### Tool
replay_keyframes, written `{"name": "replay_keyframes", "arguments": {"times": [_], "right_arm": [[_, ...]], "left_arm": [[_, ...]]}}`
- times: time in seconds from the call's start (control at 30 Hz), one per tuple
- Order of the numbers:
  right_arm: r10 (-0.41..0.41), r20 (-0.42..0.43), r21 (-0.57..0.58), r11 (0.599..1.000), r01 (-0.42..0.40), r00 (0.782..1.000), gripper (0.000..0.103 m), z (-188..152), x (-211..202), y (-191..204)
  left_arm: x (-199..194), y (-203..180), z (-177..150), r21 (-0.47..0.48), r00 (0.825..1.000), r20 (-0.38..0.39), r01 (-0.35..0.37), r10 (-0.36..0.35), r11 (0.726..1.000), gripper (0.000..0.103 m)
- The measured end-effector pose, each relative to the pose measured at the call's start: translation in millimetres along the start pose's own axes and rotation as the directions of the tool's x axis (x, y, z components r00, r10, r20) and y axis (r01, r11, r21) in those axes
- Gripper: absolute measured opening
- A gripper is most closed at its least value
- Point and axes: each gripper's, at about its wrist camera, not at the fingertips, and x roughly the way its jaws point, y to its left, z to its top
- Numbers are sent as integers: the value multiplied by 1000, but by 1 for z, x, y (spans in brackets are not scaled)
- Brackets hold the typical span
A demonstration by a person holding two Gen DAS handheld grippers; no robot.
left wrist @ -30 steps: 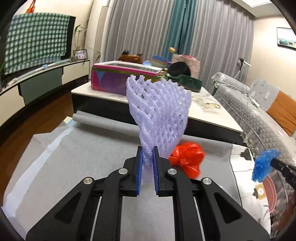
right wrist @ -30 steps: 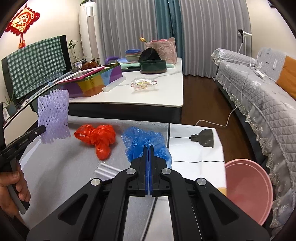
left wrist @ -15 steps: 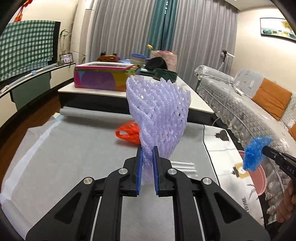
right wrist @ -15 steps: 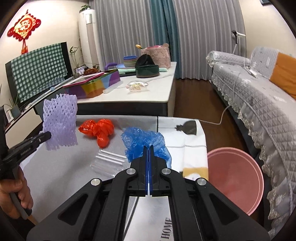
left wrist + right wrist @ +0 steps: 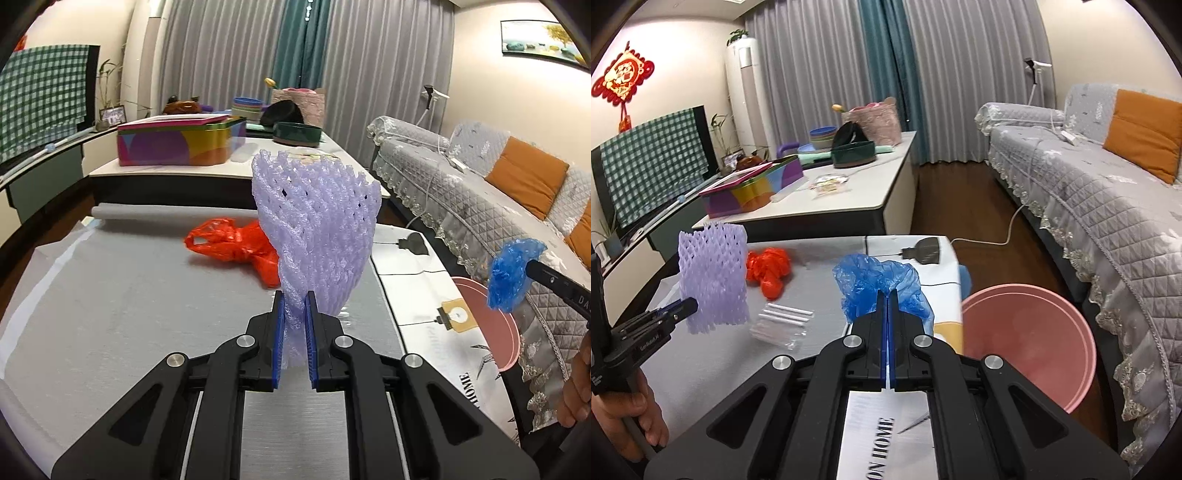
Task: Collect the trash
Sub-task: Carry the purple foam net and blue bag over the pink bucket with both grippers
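Both grippers loaded, pink basin off the bench's right edge

The left gripper has its fingers clamped on the upright purple foam net; the right gripper has its fingers pinched shut on the blue plastic bag. The pink basin, seemingly empty, sits nearer the right hand; the red bag lies on the bench.
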Motion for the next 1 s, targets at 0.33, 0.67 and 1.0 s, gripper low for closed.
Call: {"name": "replay_keyframes", "arguments": {"times": [0.33, 0.67, 1.0], "right_arm": [[-51, 15, 40, 998, 50, 999, 1, -2, -9, -29], [-105, 25, 70, 992, 103, 994, 1, -3, -17, -54], [-152, 25, 101, 984, 149, 988, 1, -5, -21, -82]], "left_arm": [[8, -33, -4, 42, 999, -8, 48, -48, 998, 11], [15, -63, -3, 73, 995, -10, 96, -96, 993, 11], [25, -98, -3, 101, 990, -17, 144, -143, 984, 11]]}}
